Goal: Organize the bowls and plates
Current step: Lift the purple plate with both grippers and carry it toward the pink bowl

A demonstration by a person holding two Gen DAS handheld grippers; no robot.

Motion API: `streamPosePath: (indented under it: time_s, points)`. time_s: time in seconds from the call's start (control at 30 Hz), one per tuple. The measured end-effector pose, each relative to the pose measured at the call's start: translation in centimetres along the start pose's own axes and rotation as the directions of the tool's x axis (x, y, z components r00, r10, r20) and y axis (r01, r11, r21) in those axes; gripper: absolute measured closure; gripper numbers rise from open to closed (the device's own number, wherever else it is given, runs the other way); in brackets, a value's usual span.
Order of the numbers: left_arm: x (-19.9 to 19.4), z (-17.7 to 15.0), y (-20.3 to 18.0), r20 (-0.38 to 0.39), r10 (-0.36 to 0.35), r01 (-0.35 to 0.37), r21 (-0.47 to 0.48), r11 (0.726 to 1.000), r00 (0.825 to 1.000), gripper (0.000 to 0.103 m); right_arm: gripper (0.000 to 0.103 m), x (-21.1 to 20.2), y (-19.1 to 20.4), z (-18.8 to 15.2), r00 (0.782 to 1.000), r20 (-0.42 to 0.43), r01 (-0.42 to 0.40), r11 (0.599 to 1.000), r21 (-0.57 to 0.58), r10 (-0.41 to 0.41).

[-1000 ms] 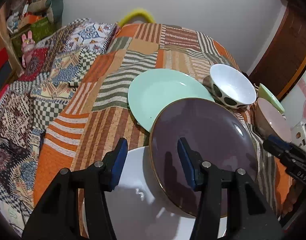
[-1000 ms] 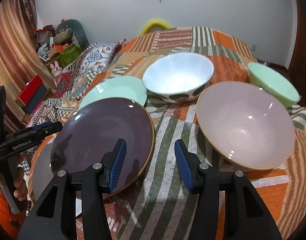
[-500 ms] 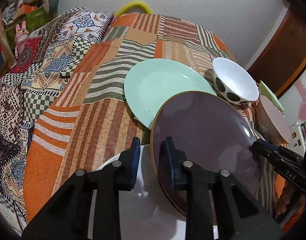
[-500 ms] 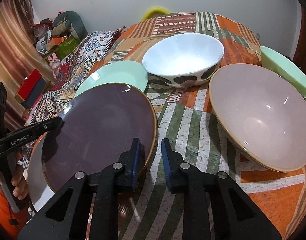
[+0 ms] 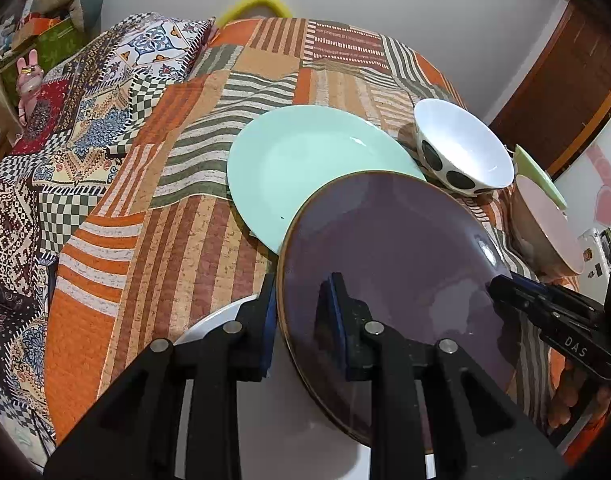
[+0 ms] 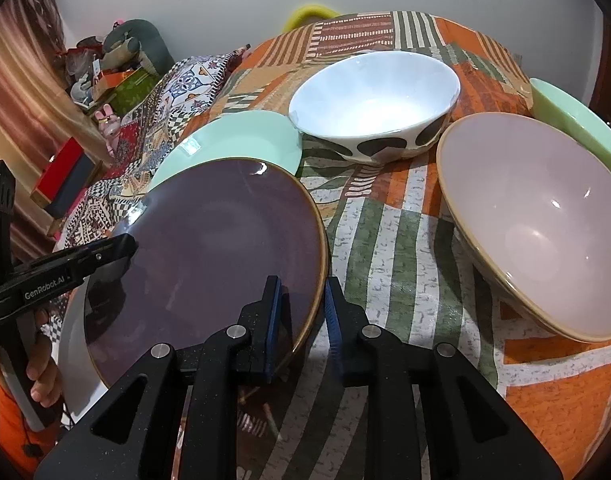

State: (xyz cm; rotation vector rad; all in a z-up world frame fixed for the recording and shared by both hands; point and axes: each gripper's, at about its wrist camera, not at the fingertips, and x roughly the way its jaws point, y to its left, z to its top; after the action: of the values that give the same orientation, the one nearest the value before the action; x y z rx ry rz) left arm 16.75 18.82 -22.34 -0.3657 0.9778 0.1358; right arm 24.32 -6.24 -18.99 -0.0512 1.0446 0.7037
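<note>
Both grippers clamp the purple plate (image 6: 209, 256) at once, on opposite rims: left gripper (image 5: 301, 316) pinched on the plate's left rim, one finger under, one on the upper face; right gripper (image 6: 303, 316) pinched on its right rim the same way. The plate is round, so there is no long axis; what matters is the line between the two grips, running left to right across the plate, which sits between the tools, tilted, left side looking higher in the left wrist view. Neither hand is nearer; they share the load. It looks lifted off the bed cover (image 5: 177, 248), partly above a white plate (image 5: 217, 324) at the near edge of the bed; contact between them can't be judged. Just past the purple plate's far rim lies the mint plate (image 5: 301, 160), flat on the cover; the purple rim overlaps it in view, touching or not unclear. Likely step: carrying the purple plate to stack on one of these. Further right, the spotted white bowl (image 6: 373, 100) stands just beside the mint plate, the pink bowl (image 6: 537, 220) near the right edge, the green bowl (image 6: 573, 120) behind it toward the far right corner.
</note>
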Motion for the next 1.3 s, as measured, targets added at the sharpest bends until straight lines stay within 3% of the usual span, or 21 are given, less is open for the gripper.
streamPosePath:
  time_s: [0.17,0.5,1.3]
  points:
    - [-0.2,-0.2,-0.5,-0.01,0.004,-0.003,0.051,0.999,1.0,0.079,0.082,-0.2,0.5,-0.1,1.0,0.003,0.024,1.0,-0.003,-0.024]
    - [-0.7,-0.6,-0.7,-0.006,-0.016,0.016,0.017,1.0,1.0,0.079,0.082,-1.4,0.3,0.0,0.999,0.023,0.03,1.0,0.009,-0.03]
    - [-7.5,-2.3,-3.9,0.106,-0.039,0.034,0.047,0.998,0.994,0.079,0.082,-7.2,0.8,-1.1,0.991,0.131,0.025,0.999,0.021,-0.027]
